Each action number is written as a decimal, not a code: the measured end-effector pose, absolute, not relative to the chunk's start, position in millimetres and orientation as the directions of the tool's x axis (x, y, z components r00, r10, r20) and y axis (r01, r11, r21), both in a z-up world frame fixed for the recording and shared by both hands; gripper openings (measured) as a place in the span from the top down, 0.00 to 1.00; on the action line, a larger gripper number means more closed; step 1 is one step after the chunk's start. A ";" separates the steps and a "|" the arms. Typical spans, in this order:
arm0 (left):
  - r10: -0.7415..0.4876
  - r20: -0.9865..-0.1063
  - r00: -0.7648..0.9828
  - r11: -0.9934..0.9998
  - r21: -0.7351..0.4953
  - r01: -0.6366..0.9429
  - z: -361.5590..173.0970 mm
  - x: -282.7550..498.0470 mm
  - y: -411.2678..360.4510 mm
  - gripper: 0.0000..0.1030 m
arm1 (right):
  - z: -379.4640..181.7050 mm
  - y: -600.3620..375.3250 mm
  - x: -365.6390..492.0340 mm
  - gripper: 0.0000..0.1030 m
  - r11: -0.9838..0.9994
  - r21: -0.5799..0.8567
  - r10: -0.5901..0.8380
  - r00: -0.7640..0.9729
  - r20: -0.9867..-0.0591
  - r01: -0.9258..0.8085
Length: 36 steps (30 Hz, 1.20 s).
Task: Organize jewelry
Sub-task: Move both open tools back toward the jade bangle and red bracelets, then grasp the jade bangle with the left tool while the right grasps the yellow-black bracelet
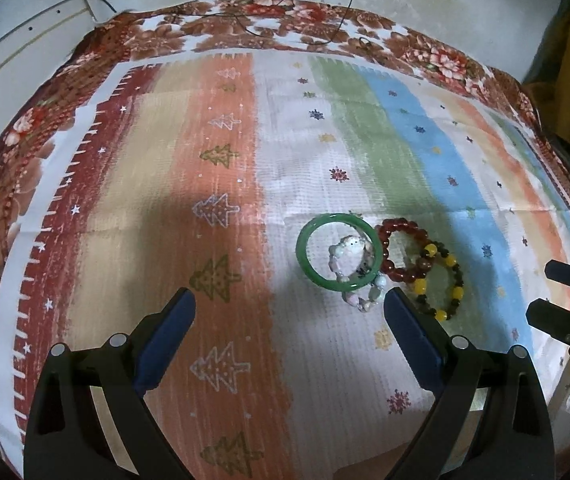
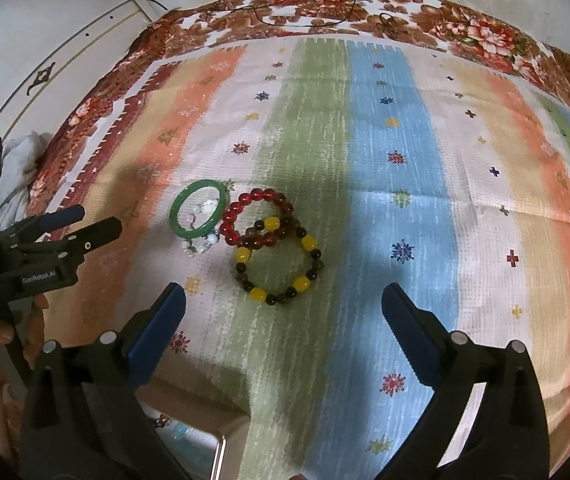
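Note:
A green bangle (image 1: 339,253) (image 2: 199,208) lies on the striped cloth, overlapping a pale beaded bracelet (image 1: 359,278) (image 2: 201,245). A red bead bracelet (image 1: 403,249) (image 2: 259,216) touches it on the right and overlaps a yellow-and-dark bead bracelet (image 1: 441,282) (image 2: 279,264). My left gripper (image 1: 289,308) is open and empty, just short of the bangle; it shows at the left in the right wrist view (image 2: 85,222). My right gripper (image 2: 284,300) is open and empty, near the yellow-and-dark bracelet; it shows at the right edge in the left wrist view (image 1: 553,292).
The striped cloth (image 1: 221,184) (image 2: 397,200) covers a floral-edged bed or table against a white wall. Black cables (image 1: 325,8) lie at the far edge. A box corner (image 2: 205,444) with small items shows below the cloth's near edge.

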<state>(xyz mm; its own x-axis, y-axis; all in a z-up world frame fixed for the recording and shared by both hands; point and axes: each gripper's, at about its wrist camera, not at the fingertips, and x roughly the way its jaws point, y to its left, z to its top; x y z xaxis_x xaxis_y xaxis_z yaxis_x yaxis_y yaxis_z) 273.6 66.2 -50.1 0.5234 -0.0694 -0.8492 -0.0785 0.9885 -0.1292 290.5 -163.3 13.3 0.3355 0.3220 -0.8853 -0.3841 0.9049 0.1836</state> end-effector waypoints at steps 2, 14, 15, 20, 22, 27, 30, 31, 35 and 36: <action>-0.063 -0.854 0.516 0.989 -0.121 -0.080 -53.2 278.2 66.7 0.09 | 10.7 -162.7 294.2 0.05 0.906 0.183 0.318 0.330 -0.889 -0.381; -0.027 -0.884 0.467 0.991 -0.084 -0.102 -76.1 302.4 72.3 0.09 | -13.5 -159.7 312.4 0.05 0.917 0.157 0.271 0.287 -0.919 -0.366; -0.026 -0.887 0.461 0.991 -0.083 -0.104 -77.9 304.2 73.0 0.09 | -16.1 -159.8 314.6 0.05 0.918 0.160 0.271 0.280 -0.921 -0.362; -0.028 -0.902 0.431 0.991 -0.083 -0.109 -87.0 312.7 74.4 0.09 | -26.5 -158.4 323.0 0.05 0.924 0.165 0.262 0.255 -0.931 -0.345; -0.029 -0.902 0.430 0.991 -0.084 -0.108 -88.5 315.4 74.1 0.09 | -30.7 -157.5 326.8 0.05 0.926 0.163 0.256 0.247 -0.934 -0.342; -0.032 -0.905 0.423 0.991 -0.083 -0.102 -92.3 322.6 72.4 0.09 | -37.7 -156.9 334.1 0.05 0.929 0.159 0.246 0.238 -0.939 -0.333; -0.032 -0.910 0.414 0.991 -0.082 -0.102 -96.3 326.4 72.5 0.09 | -41.8 -157.1 338.0 0.05 0.932 0.161 0.243 0.230 -0.942 -0.324; -0.031 -0.911 0.410 0.992 -0.079 -0.102 -97.8 328.2 72.7 0.09 | -43.1 -157.1 339.2 0.05 0.932 0.162 0.243 0.226 -0.943 -0.323; -0.030 -0.914 0.404 0.992 -0.076 -0.099 -101.1 334.0 72.7 0.09 | -49.8 -155.4 342.0 0.05 0.933 0.157 0.234 0.214 -0.948 -0.325; -0.030 -0.915 0.403 0.992 -0.076 -0.099 -101.8 334.9 73.0 0.09 | -51.6 -154.8 342.9 0.05 0.933 0.153 0.230 0.212 -0.950 -0.325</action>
